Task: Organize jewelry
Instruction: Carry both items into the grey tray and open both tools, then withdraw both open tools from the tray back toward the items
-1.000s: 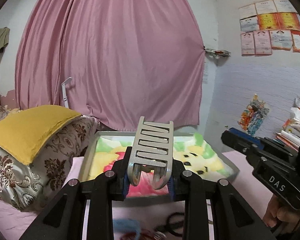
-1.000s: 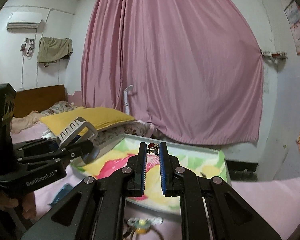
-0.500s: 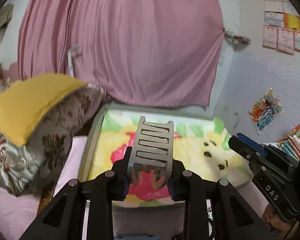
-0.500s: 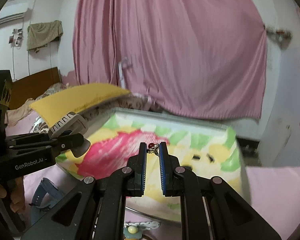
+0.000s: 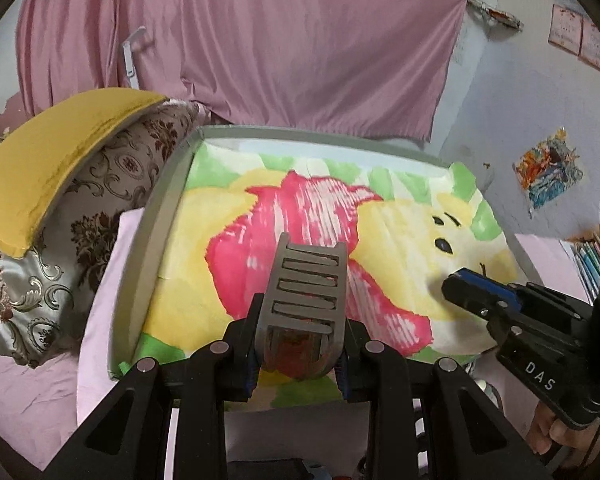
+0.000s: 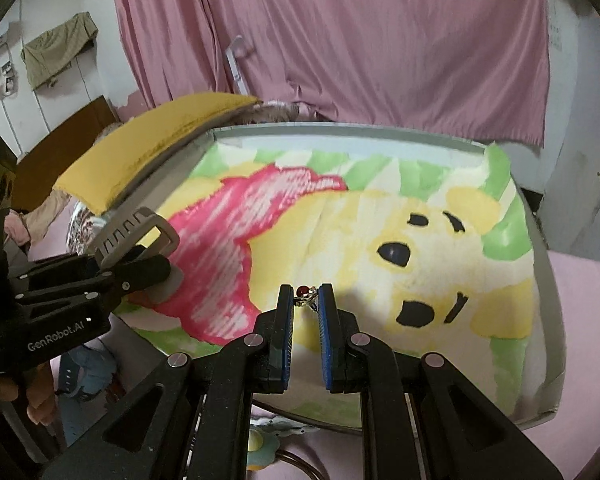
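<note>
My left gripper (image 5: 300, 354) is shut on a grey slotted hair clip (image 5: 308, 280), held above the near left part of a grey tray (image 5: 156, 216) lined with a yellow bear cloth. The clip also shows in the right wrist view (image 6: 134, 236). My right gripper (image 6: 306, 300) is shut on a small gold ring with a dark red bead (image 6: 303, 293), held above the tray's (image 6: 546, 280) middle. The right gripper also shows in the left wrist view (image 5: 466, 288), over the tray's right side.
A yellow cushion (image 5: 52, 152) on a patterned pillow (image 5: 84, 216) lies left of the tray. A pink curtain (image 5: 284, 40) hangs behind. Books (image 5: 588, 260) stand at the right. A flower hair piece (image 6: 262, 444) and a blue watch strap (image 6: 84, 372) lie on the pink sheet.
Both grippers have moved forward and tilted down over the tray, each still holding its item. The tray now fills much more of both views.
</note>
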Available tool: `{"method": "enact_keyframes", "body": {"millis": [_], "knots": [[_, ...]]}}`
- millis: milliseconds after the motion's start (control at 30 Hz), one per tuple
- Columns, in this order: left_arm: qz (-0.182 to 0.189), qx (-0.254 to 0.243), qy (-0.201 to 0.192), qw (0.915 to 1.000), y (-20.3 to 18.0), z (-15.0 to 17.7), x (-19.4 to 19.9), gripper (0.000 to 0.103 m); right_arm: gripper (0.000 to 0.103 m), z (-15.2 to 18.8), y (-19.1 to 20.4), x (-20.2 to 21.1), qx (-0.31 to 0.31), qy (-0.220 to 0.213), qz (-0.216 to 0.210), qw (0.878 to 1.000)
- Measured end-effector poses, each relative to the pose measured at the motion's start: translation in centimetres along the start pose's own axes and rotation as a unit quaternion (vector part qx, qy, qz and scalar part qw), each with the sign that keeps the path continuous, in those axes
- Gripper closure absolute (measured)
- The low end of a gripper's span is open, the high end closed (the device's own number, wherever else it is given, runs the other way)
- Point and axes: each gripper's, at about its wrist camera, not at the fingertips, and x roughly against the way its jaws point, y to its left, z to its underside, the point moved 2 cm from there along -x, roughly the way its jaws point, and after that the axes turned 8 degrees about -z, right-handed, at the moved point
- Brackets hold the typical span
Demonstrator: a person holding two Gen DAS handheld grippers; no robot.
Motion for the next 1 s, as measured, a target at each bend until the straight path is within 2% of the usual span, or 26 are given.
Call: {"method": "enact_keyframes", "body": {"millis": [167, 267, 300, 333, 400, 467, 500, 567, 633, 767, 833, 900, 1000], "knots": [[0.008, 0.004, 0.002, 1.0000, 0.2, 0.1, 0.0, 0.076, 0.092, 0.2, -0.2, -0.3, -0.009, 0.004, -0.008, 1.000], [0.009, 0.003, -0.001, 0.9999, 0.2, 0.1, 0.1, 0.074, 0.086, 0.3, -0.3, 0.3, -0.013, -0.009, -0.010, 1.000], [0.011, 0.004, -0.004, 0.9999, 0.2, 0.2, 0.3, 0.068, 0.081, 0.3, -0.3, 0.7, -0.011, -0.016, -0.006, 1.000], [0.012, 0.006, -0.008, 0.9999, 0.3, 0.3, 0.5, 0.058, 0.076, 0.4, -0.3, 1.1, -0.009, -0.024, -0.002, 1.000], [0.023, 0.017, -0.025, 0.9993, 0.5, 0.5, 1.4, 0.044, 0.073, 0.6, -0.1, 2.1, -0.004, -0.043, 0.001, 0.999], [0.035, 0.028, -0.039, 0.9982, 0.8, 0.7, 2.3, 0.043, 0.072, 0.8, 0.2, 3.4, 0.002, -0.066, 0.006, 0.998], [0.038, 0.032, -0.046, 0.9977, 0.9, 0.9, 2.7, 0.042, 0.067, 0.9, 0.3, 4.1, 0.005, -0.080, 0.009, 0.997], [0.039, 0.038, -0.066, 0.9963, 1.1, 1.4, 3.9, 0.038, 0.050, 1.4, 0.5, 5.6, 0.008, -0.106, 0.012, 0.994], [0.037, 0.042, -0.090, 0.9943, 1.3, 2.0, 5.2, 0.030, 0.024, 2.0, 1.0, 7.3, 0.013, -0.139, 0.013, 0.990], [0.027, 0.045, -0.142, 0.9885, 1.5, 3.2, 7.6, 0.020, 0.018, 3.1, 2.0, 9.8, 0.034, -0.184, 0.031, 0.982], [0.018, 0.043, -0.164, 0.9854, 1.4, 3.8, 8.8, 0.015, 0.008, 3.7, 2.5, 10.6, 0.042, -0.200, 0.043, 0.978], [0.010, 0.044, -0.192, 0.9803, 1.5, 4.5, 10.0, 0.010, 0.004, 4.5, 2.9, 11.8, 0.050, -0.223, 0.048, 0.972], [0.005, 0.049, -0.227, 0.9727, 1.6, 5.5, 11.5, 0.002, 0.002, 5.4, 3.5, 13.4, 0.064, -0.258, 0.040, 0.963]]}}
